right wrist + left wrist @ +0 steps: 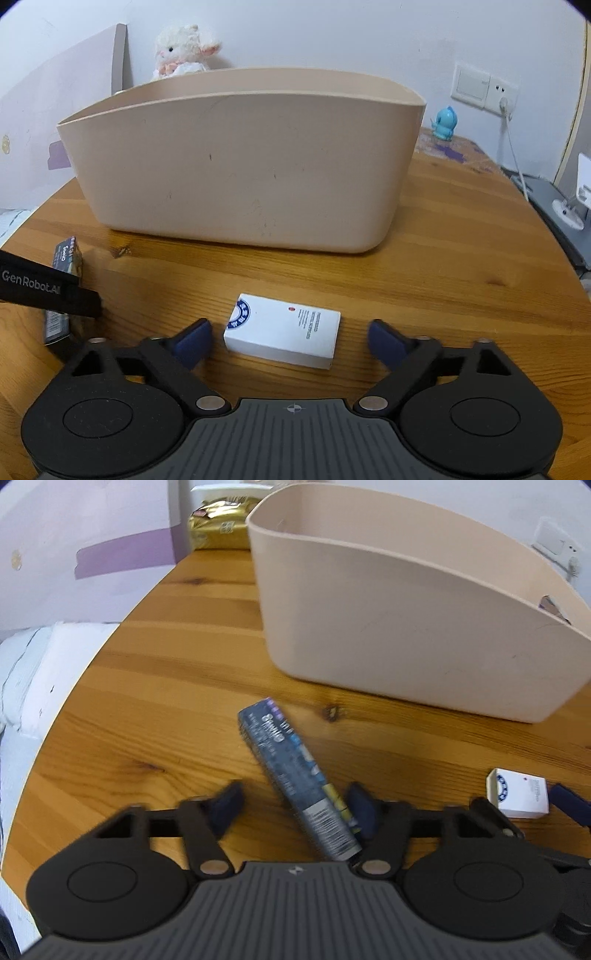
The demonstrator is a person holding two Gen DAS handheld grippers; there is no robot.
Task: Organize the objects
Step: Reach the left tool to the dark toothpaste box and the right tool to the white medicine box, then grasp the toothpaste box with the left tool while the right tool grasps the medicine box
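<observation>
A long dark blue box (295, 775) lies on the wooden table (166, 701), its near end between the fingers of my open left gripper (295, 808), close to the right finger. A small white box (282, 334) lies flat between the fingers of my open right gripper (290, 341), untouched. It also shows in the left wrist view (519, 794). A big beige bin (243, 166) stands behind both boxes, also seen in the left wrist view (399, 620). The dark box (66, 254) and left gripper show at the far left of the right wrist view.
A gold packet (218, 526) lies behind the bin at the table's back left. A plush lamb (184, 50) sits behind the bin. A blue toy figure (447, 123) stands back right near a wall socket (484, 88). A bed (40, 672) lies beyond the table's left edge.
</observation>
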